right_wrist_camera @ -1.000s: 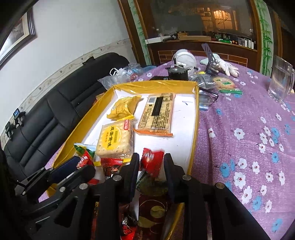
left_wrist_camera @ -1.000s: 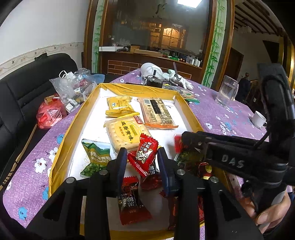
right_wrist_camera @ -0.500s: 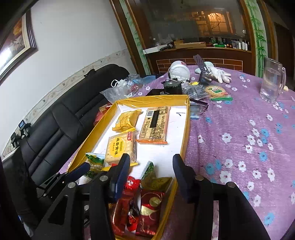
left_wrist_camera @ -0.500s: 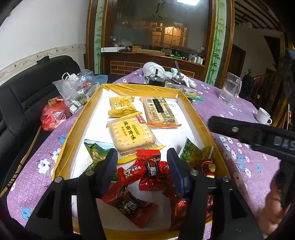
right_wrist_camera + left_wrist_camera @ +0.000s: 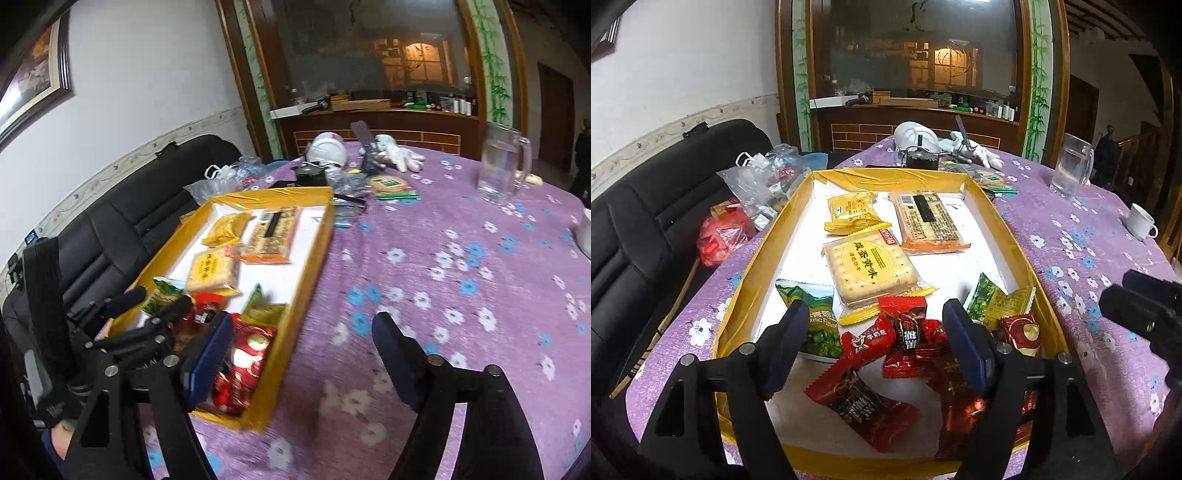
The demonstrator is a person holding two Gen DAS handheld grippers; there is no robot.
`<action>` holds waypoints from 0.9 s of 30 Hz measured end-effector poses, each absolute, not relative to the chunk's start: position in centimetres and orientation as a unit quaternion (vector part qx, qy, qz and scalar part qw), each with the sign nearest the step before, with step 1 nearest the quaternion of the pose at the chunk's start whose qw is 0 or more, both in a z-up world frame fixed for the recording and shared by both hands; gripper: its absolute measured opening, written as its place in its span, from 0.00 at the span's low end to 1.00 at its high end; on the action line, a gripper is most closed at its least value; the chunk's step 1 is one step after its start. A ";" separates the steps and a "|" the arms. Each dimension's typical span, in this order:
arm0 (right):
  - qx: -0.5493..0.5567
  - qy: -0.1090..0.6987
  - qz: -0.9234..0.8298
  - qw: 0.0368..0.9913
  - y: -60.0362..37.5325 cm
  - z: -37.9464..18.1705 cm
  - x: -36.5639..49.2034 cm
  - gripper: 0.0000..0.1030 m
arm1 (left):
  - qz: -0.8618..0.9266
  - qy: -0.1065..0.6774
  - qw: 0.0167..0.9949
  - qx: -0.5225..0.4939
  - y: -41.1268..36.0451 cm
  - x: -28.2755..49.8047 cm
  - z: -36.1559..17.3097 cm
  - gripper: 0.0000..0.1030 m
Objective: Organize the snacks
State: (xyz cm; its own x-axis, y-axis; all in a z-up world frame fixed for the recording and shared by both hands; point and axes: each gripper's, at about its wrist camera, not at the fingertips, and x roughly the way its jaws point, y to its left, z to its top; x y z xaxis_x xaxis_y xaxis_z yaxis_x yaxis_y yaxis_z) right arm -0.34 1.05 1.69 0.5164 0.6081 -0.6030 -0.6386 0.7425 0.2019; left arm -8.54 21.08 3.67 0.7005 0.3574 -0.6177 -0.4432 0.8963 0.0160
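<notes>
Red candy wrappers (image 5: 882,354) lie released in the yellow-walled tray (image 5: 753,266), so with both the left gripper (image 5: 875,350) and right gripper (image 5: 303,354) having just opened empty, lift clear before picking another.

A home living room: black sofa (image 5: 646,229), flowered tablecloth (image 5: 461,266), framed picture (image 5: 33,74), wooden cabinet (image 5: 916,118).

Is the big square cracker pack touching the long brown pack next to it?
Apart. The left wrist view shows a strip of white box floor between the square cracker pack and the long brown pack.
</notes>
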 end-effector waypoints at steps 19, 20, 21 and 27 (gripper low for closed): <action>-0.059 0.332 0.339 0.878 0.8 0.1 -0.7 0.83 | 0.237 0.334 0.912 -0.020 18.3 -7.1 3.5 0.80; -0.059 0.333 0.339 0.878 0.9 0.1 -0.7 0.83 | 0.236 0.335 0.912 -0.022 18.3 -7.0 3.4 0.80; -0.060 0.333 0.338 0.878 0.9 0.1 -0.7 0.83 | 0.235 0.335 0.912 -0.024 18.3 -7.0 3.4 0.80; -0.061 0.333 0.337 0.879 0.9 0.0 -0.6 0.83 | 0.235 0.334 0.912 -0.025 18.5 -7.1 3.3 0.80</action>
